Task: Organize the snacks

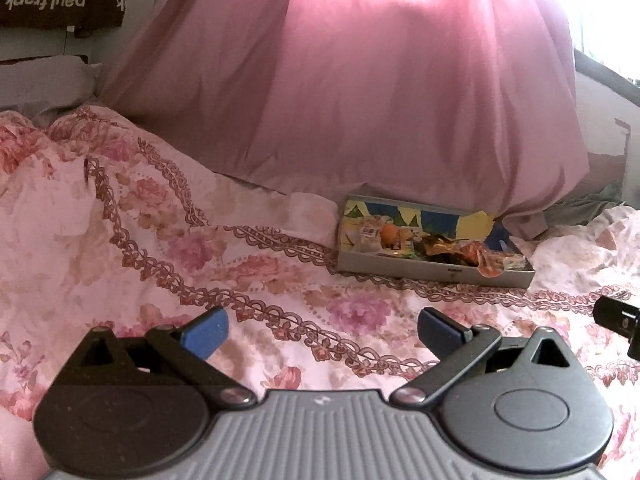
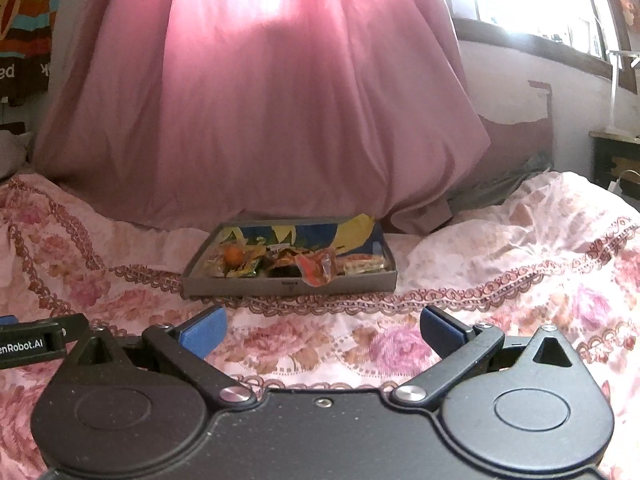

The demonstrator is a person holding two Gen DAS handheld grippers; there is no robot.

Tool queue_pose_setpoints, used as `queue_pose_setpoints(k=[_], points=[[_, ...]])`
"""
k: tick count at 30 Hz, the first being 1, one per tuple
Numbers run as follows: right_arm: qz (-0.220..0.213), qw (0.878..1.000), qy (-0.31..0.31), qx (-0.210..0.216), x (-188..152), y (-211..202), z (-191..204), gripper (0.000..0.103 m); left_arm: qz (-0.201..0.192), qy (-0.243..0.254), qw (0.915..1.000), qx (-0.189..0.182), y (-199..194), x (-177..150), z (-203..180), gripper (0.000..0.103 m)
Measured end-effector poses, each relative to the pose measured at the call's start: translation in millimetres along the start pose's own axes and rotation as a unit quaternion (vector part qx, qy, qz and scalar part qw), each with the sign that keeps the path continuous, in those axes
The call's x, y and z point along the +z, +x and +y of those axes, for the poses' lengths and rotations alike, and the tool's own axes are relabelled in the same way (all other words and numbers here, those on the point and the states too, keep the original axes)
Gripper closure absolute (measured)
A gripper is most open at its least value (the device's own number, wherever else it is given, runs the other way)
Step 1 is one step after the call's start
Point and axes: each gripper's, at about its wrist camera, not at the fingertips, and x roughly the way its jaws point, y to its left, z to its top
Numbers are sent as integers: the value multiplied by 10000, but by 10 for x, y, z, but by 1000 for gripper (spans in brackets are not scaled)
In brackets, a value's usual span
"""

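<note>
A shallow grey box [image 1: 432, 270] with a colourful lining lies on the floral bedspread, right of centre in the left wrist view and ahead of centre in the right wrist view [image 2: 288, 285]. It holds several snack packets [image 2: 316, 268] and a small orange fruit [image 2: 234, 257], which also shows in the left wrist view [image 1: 390, 234]. My left gripper [image 1: 322, 330] is open and empty, well short of the box. My right gripper [image 2: 322, 328] is open and empty, a little short of the box's near wall.
A pink curtain [image 2: 260, 100] hangs down onto the bed right behind the box. The floral bedspread [image 1: 160, 240] is rumpled into ridges at left. A bright window [image 2: 540, 0] and a dark bedside cabinet [image 2: 616, 160] are at right.
</note>
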Motion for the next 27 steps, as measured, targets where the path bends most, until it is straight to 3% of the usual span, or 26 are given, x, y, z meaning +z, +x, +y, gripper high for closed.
queue_pose_setpoints(k=[27], points=[[186,9998,-58,-14,-77,39,20,1,45,151,9999,-6,-3,-23,-53,0]])
